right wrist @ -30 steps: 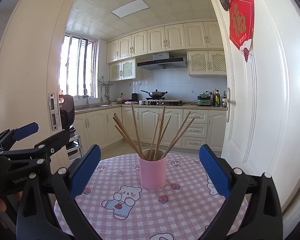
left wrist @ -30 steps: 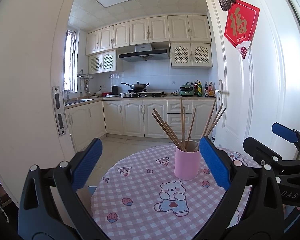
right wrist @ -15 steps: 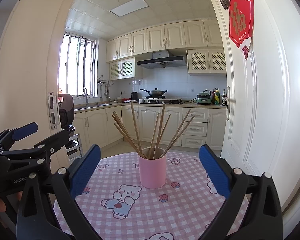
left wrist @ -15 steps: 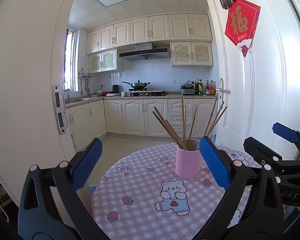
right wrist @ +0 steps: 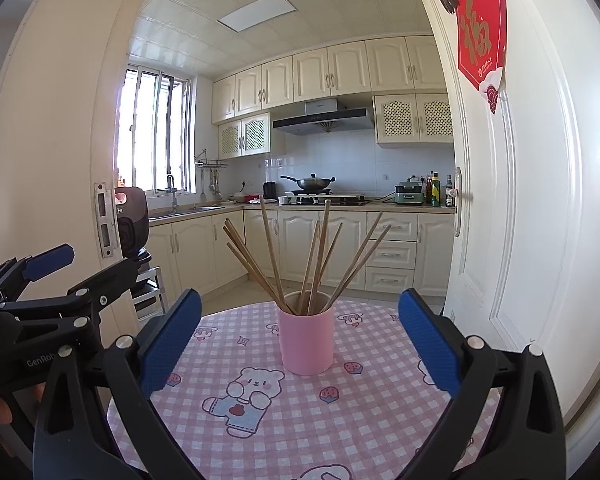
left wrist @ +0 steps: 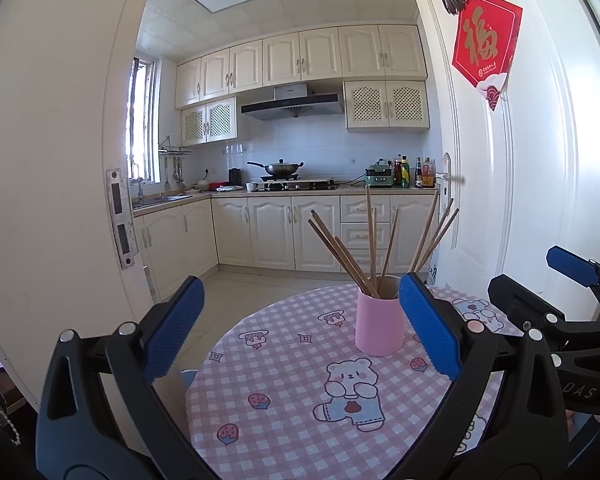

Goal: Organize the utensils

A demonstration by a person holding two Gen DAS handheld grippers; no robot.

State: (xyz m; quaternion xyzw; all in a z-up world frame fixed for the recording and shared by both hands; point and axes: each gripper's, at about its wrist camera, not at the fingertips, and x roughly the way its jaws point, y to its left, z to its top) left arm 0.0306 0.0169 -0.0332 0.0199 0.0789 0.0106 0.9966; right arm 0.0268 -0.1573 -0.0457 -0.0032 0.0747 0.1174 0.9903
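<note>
Little has shifted over the last second: both cameras are seen to have eased slightly nearer the pink cup, while the cup and its contents have stayed put.

Left to right, the left gripper (left wrist: 300, 324) is held low over the near edge of the desk (left wrist: 284, 416), its jaws wide apart and nothing between them. The pink cup (left wrist: 379, 326) stands upright on the checked tablecloth just ahead of its right blue pad, not touched by it. Wooden chopsticks (left wrist: 370, 248) are fanned loosely out of the cup, leaning to both sides; they are judged to be the utensils already gathered. The right gripper (right wrist: 300, 336) is held beside the left one, jaws likewise wide apart and empty, with the cup centred between them in the right wrist view.

No loose utensils can be seen on the cloth. Both tools appear to be kept clear and level so as not to disturb the cup, which is light and top-heavy and is judged easily tipped. The task is judged near its end.
</note>
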